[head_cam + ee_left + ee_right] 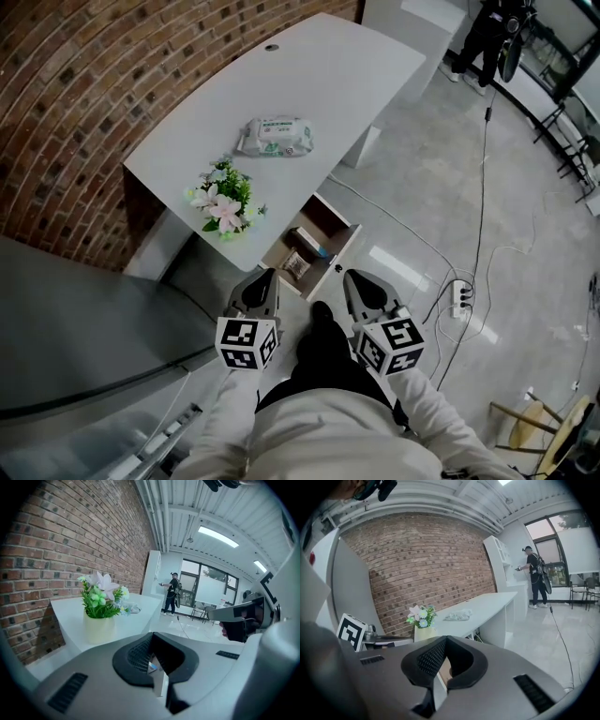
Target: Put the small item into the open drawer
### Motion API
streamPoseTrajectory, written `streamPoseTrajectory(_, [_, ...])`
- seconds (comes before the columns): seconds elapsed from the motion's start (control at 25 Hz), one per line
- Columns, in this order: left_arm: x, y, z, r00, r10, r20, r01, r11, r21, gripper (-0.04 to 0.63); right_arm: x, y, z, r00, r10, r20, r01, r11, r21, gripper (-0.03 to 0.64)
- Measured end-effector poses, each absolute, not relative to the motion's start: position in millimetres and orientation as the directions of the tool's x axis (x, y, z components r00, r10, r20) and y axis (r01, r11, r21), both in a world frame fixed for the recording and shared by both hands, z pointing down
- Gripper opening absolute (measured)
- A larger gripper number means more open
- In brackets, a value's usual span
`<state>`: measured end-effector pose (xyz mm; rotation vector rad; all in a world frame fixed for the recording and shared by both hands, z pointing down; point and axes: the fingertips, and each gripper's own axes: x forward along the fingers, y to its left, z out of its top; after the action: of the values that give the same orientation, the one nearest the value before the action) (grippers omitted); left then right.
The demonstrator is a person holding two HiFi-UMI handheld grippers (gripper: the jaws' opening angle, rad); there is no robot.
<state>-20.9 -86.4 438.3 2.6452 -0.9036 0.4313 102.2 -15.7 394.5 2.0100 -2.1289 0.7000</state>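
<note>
The open drawer (343, 246) juts from under the white desk (309, 75) and holds a small brownish packet (296, 265) and a blue item (312, 246). Both grippers hover just in front of the drawer, above the floor. My left gripper (268, 276) sits at the drawer's near left corner, and in its own view (159, 679) the jaws meet with nothing clearly between them. My right gripper (350, 276) is at the drawer's near right corner. In its own view (436, 679) the jaws are shut and empty.
A potted flower bunch (223, 199) stands at the desk edge above the drawer, with a pack of wipes (275, 137) further back. A brick wall (84, 84) runs behind. A power strip (459, 298) and cables lie on the floor at right. A person (483, 42) stands far off.
</note>
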Motion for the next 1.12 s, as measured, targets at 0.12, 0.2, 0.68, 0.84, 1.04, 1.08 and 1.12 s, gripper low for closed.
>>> streamPoseTrajectory(0.12, [-20, -84, 432, 0.760, -0.536, 0.368, -0.624, -0.760, 0.183, 0.017, 105, -6, 390, -0.096, -0.912, 0.399, -0.977, 0.010, -0.213, 0.026])
streamPoseTrajectory(0.2, [-19, -82, 429, 0.762, -0.535, 0.365, -0.622, -0.762, 0.180, 0.017, 109, -1, 388, -0.082, -0.913, 0.400, -0.980, 0.001, -0.199, 0.026])
streamPoseTrajectory(0.68, [-19, -72, 421, 0.765, -0.537, 0.356, -0.618, -0.767, 0.171, 0.017, 117, 19, 395, -0.056, -0.905, 0.423, -0.983, -0.025, -0.183, 0.026])
streamPoseTrajectory(0.84, [-21, -70, 421, 0.763, -0.540, 0.356, -0.621, -0.765, 0.170, 0.017, 119, 22, 397, -0.052, -0.903, 0.426, -0.984, -0.028, -0.178, 0.026])
streamPoseTrajectory(1.04, [-22, -70, 421, 0.757, -0.547, 0.357, -0.628, -0.760, 0.166, 0.017, 118, 22, 399, -0.063, -0.902, 0.427, -0.984, -0.016, -0.179, 0.026])
streamPoseTrajectory(1.08, [-22, -70, 422, 0.755, -0.549, 0.358, -0.630, -0.759, 0.166, 0.017, 117, 22, 399, -0.066, -0.901, 0.428, -0.984, -0.013, -0.178, 0.026])
streamPoseTrajectory(1.12, [-22, -69, 422, 0.754, -0.550, 0.359, -0.631, -0.757, 0.166, 0.017, 117, 21, 400, -0.068, -0.901, 0.429, -0.984, -0.010, -0.178, 0.026])
